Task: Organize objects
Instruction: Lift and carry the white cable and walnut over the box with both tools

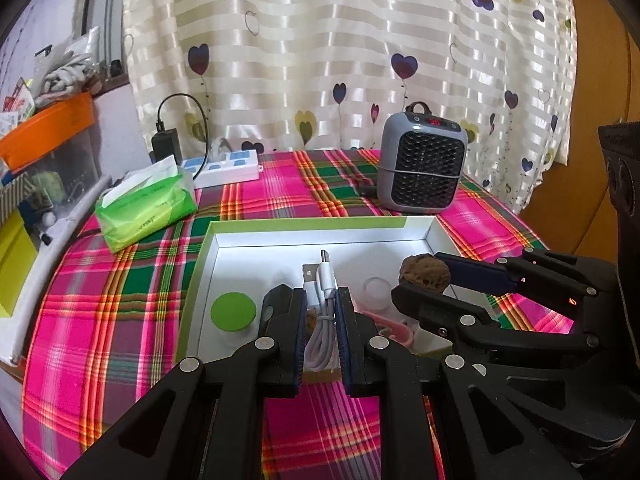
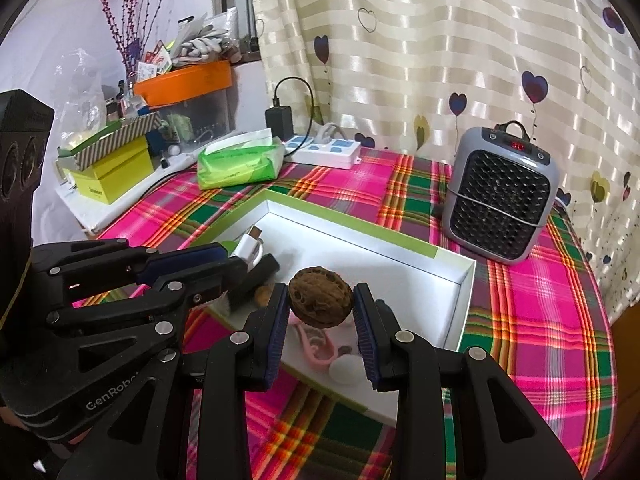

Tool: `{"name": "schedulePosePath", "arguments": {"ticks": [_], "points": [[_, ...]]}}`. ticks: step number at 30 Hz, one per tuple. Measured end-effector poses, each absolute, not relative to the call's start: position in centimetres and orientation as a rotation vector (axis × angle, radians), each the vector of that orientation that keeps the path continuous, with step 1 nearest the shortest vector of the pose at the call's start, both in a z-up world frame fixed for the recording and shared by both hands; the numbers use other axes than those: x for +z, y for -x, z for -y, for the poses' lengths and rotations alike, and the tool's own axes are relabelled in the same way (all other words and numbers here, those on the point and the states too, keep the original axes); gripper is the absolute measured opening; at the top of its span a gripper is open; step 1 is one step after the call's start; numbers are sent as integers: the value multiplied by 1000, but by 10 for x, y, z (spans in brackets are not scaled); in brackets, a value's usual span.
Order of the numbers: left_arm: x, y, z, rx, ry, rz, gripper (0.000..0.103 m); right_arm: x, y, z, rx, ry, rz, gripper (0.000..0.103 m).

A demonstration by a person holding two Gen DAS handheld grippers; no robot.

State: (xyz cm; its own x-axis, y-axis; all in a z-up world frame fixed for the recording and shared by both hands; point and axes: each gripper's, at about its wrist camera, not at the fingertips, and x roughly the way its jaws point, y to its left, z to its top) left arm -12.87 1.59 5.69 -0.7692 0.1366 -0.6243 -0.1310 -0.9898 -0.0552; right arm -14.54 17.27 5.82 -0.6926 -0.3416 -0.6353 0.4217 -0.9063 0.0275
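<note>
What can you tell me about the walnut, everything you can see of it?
The walnut is a whole, unshelled nut, dark brown, with a deeply wrinkled, pitted shell and a rounded, slightly oval shape. It is clamped between the blue ribbed pads of the right gripper, one pad pressing each side, and nothing else touches it. It hangs in the air above the open white box, over a pink item and a pale round piece lying inside. In the left wrist view it shows at the gripper's tip.

An open shallow white cardboard box [image 1: 224, 236] sat on the pink plaid tablecloth [image 1: 120, 312]. Behind it to the right stood a grey grilled fan heater [image 1: 422, 164]; behind it to the left lay a green tissue pack [image 1: 146, 204], with a white power strip [image 1: 228, 166] beyond
</note>
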Motion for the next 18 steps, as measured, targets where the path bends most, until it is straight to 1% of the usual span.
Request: {"name": "schedulePosePath", "arguments": {"ticks": [18], "points": [[32,147,-18,2791,1080,11,12,35,160,-177,-2534,-1015,-148,34]]}}
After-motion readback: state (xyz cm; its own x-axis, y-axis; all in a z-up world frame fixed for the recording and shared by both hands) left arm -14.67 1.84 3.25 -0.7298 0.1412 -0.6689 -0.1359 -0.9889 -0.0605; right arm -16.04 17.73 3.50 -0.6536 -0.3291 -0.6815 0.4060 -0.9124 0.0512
